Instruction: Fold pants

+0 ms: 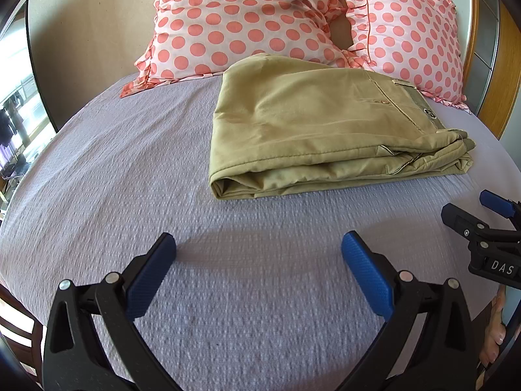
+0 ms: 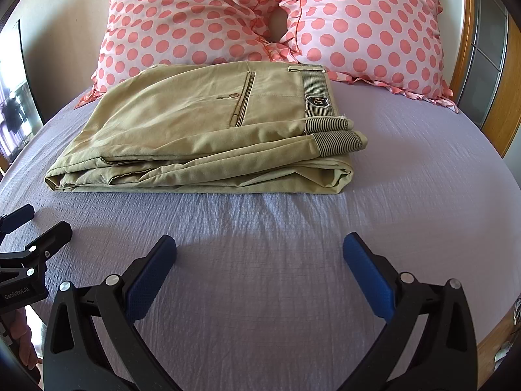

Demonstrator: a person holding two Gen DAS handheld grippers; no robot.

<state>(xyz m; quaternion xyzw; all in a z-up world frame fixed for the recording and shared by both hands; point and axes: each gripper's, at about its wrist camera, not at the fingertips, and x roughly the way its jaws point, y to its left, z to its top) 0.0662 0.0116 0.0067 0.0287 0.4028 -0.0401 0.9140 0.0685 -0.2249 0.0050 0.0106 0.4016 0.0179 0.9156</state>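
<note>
Khaki pants [image 1: 325,123] lie folded into a compact stack on the lilac bedspread [image 1: 130,179], waistband to the right; they also show in the right wrist view [image 2: 202,130]. My left gripper [image 1: 259,244] is open and empty, over bare bedspread in front of the pants, not touching them. My right gripper [image 2: 259,246] is open and empty, also in front of the pants and apart from them. Each gripper shows at the edge of the other's view: the right one [image 1: 482,208], the left one [image 2: 35,221].
Two pink polka-dot pillows [image 1: 247,19] [image 2: 368,29] lean against the headboard right behind the pants. A wooden bed frame [image 2: 469,75] runs along the right side. A window [image 1: 16,104] is at the far left.
</note>
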